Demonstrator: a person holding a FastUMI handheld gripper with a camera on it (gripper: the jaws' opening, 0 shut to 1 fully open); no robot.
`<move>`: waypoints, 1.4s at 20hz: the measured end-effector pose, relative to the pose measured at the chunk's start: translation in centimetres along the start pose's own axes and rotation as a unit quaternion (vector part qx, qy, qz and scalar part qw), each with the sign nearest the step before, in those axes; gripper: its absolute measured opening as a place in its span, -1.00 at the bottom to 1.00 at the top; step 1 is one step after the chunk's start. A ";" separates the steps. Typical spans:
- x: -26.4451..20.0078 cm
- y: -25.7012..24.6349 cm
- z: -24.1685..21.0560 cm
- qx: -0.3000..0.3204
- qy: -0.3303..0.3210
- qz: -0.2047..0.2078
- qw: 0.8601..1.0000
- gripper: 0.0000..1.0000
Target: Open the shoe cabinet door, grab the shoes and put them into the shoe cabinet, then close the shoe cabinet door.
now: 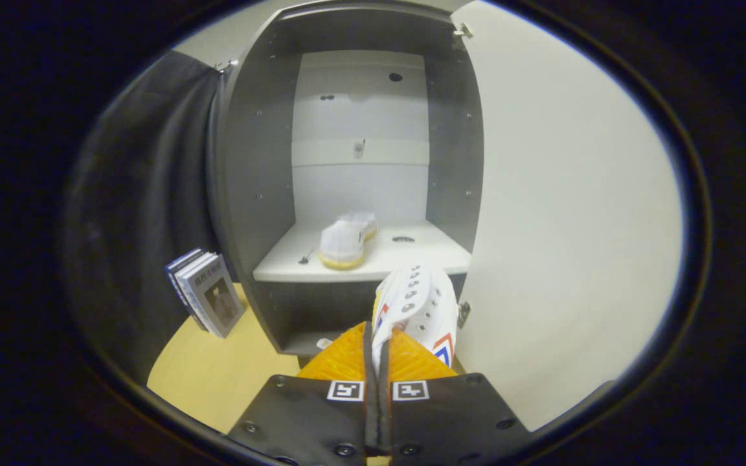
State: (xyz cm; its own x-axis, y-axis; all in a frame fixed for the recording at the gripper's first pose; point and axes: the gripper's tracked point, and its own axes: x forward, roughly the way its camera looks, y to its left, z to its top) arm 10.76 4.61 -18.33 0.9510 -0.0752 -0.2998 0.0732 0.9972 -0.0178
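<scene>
The shoe cabinet (250, 168) stands open straight ahead, dark grey inside with a pale back panel. Its white door (567, 213) is swung out to the right. One white shoe (346, 239) with a yellowish sole lies on the white shelf (425, 255), heel toward me. My gripper (378, 343) is shut on a second white shoe (418, 304) with red and blue marks, pinching its edge between both fingers. This shoe hangs just ahead of the fingers, below the shelf's front edge and close to the door.
Several books (208, 294) lean against the cabinet's left outer side on the yellow-tan floor (217, 369). Black cloth (146, 220) hangs to the left. A lower compartment (311, 310) opens beneath the shelf.
</scene>
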 end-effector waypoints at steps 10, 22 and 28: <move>12.8 -0.7 9.5 -0.041 -0.025 0.034 0.998 -0.96; 25.3 -0.7 5.6 -0.095 0.061 0.071 0.991 -0.96; 25.6 -0.5 4.9 -0.093 0.085 0.072 0.989 -0.95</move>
State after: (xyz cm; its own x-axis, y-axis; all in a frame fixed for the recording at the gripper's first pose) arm 36.54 2.16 -21.33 0.8826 0.0544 -0.4670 -0.1309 0.9825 -0.1329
